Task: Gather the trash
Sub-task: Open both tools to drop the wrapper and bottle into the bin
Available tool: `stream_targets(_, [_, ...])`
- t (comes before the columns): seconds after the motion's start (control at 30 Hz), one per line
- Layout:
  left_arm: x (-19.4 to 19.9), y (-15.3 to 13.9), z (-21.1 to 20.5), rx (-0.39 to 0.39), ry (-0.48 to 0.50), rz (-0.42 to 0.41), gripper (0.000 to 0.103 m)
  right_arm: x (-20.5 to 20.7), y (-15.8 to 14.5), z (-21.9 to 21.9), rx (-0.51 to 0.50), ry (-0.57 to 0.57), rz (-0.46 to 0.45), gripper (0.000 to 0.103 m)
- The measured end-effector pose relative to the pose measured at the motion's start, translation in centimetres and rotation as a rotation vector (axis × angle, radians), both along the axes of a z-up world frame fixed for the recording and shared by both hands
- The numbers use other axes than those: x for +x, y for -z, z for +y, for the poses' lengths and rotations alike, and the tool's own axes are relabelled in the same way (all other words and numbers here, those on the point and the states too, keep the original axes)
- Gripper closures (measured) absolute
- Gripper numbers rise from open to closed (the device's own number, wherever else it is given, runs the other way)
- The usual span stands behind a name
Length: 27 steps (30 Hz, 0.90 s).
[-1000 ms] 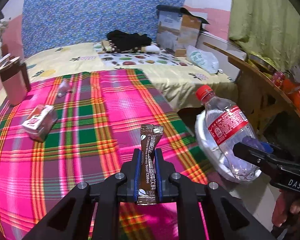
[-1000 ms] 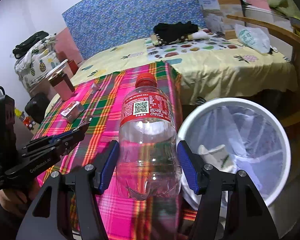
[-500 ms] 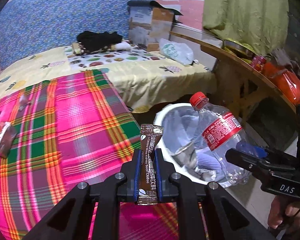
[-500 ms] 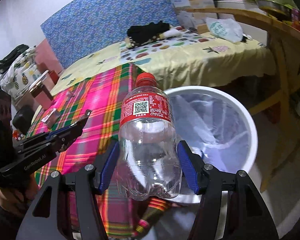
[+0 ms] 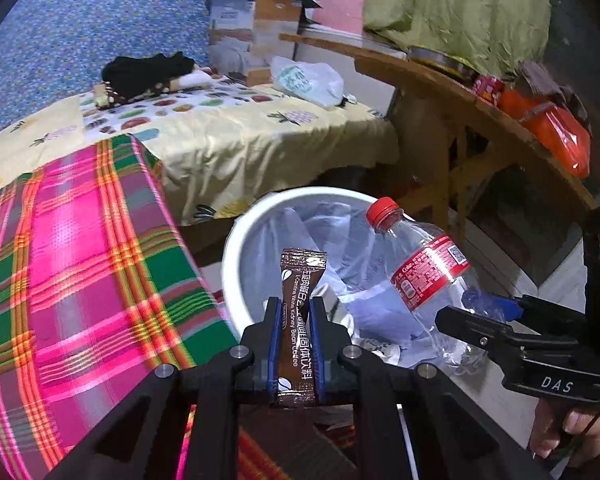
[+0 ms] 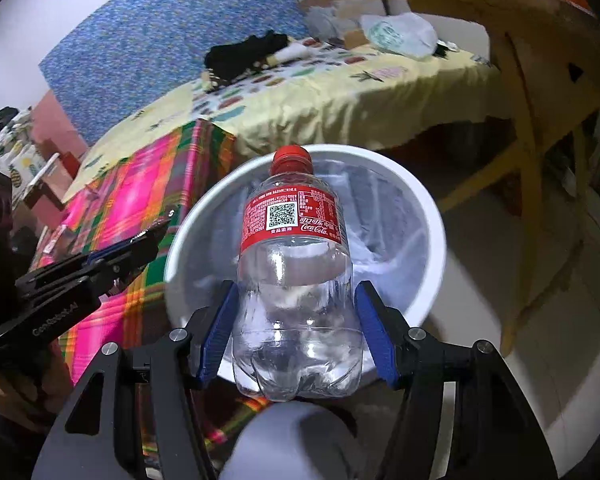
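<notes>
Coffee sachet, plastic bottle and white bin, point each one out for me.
Coffee sachet (image 5: 300, 280): left wrist view, on its brown printed front above the pads.
Plastic bottle (image 6: 294, 220): right wrist view, on its red label.
White bin (image 6: 432, 216): right wrist view, on its right rim.

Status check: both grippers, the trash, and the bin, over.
Left gripper shut on coffee sachet. Right gripper shut on empty bottle. Both over white bin. Nothing blocking the drop.

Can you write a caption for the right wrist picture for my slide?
Right gripper holds an empty plastic bottle over the white lined bin.
</notes>
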<state>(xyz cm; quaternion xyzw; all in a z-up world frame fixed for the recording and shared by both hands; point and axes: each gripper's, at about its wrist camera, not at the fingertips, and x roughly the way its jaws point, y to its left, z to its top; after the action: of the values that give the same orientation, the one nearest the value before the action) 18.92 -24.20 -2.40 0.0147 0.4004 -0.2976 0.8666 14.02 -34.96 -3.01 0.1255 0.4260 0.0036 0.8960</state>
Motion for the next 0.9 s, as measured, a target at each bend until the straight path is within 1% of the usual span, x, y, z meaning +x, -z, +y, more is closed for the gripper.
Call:
stream_targets(0.23, [0.8,1.7,-1.8,0.006,0.042,0.039,0.089,-0.1,-0.3,-0.5,-0.013,0.010,-0.003,0.041])
stream_targets(0.37, [0.8,1.7,-2.1,0.009,0.056,0.035,0.087,0.0,-0.5,-0.4,-0.016,-0.001,-0.017,0.041])
stream_targets(0.4, [0.7,1.6,-2.1,0.007,0.058,0.029,0.081,-0.1,-0.7,-0.3,-0.018,-0.003,-0.027,0.041])
stream_targets(0.43, [0.7,1.5,-2.1,0.005,0.057,0.025,0.073,0.0,-0.7,-0.4,-0.017,-0.004,-0.034,0.041])
stream_targets(0.5, [0.6,1.3,-1.9,-0.004,0.053,0.017,0.064,-0.2,-0.9,-0.4,-0.016,-0.003,-0.051,0.041])
stream_targets(0.7, [0.2,0.3,-0.9,-0.019,0.033,0.003,0.063,-0.5,-2.0,-0.5,-0.021,0.008,-0.094,0.041])
stream_targets(0.9, [-0.9,-1.0,1.0,-0.035,0.004,-0.011,0.063,-0.8,-2.8,0.4,-0.030,-0.008,-0.120,0.041])
